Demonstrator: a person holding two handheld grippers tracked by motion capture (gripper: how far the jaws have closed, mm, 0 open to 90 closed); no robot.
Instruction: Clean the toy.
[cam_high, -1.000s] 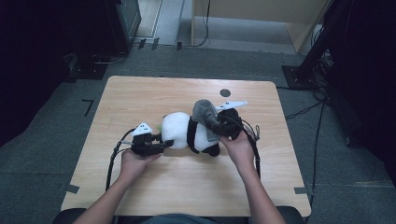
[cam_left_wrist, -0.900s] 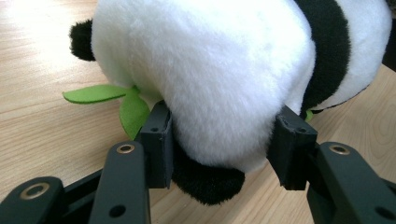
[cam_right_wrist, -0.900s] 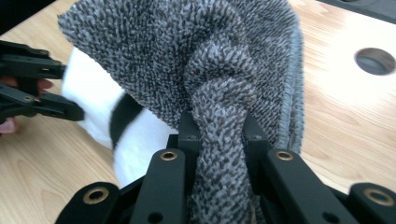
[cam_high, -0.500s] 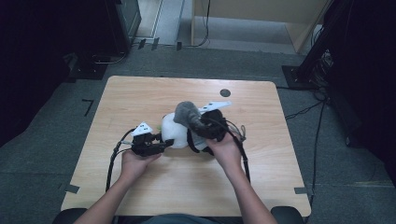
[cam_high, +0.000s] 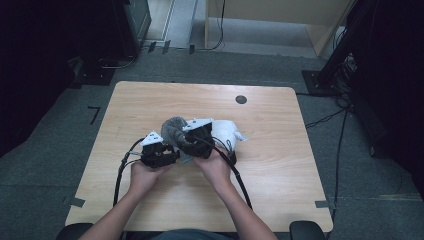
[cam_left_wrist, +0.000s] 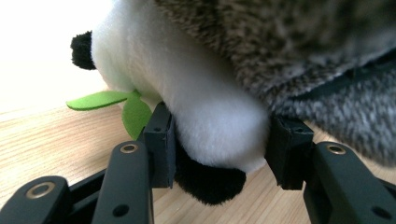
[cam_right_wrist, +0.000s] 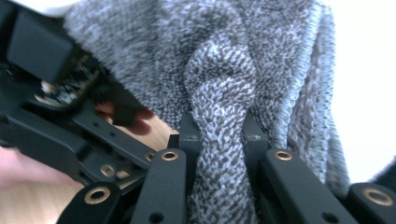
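A plush panda (cam_high: 225, 131) with a white body and black parts lies on the wooden table (cam_high: 150, 105). My left gripper (cam_high: 178, 156) is shut on a white part of the panda (cam_left_wrist: 210, 126) with a black tip, and its jaws have just been closing a little more on it. Green felt leaves (cam_left_wrist: 116, 100) stick out beside that part. My right gripper (cam_high: 182, 140) is shut on a fold of grey knit cloth (cam_right_wrist: 219, 93). It holds the grey knit cloth (cam_high: 173, 129) just above the left gripper, over the panda's left end.
A round dark hole (cam_high: 241, 99) sits near the table's far edge. Black cables trail from both grippers toward the near edge. The left gripper's body (cam_right_wrist: 46, 93) shows close at the left of the right gripper view. Dark stands and equipment are on the floor beyond the table.
My right gripper has carried the grey knit cloth leftward across the panda, toward the left gripper. The left hand has stayed in place.
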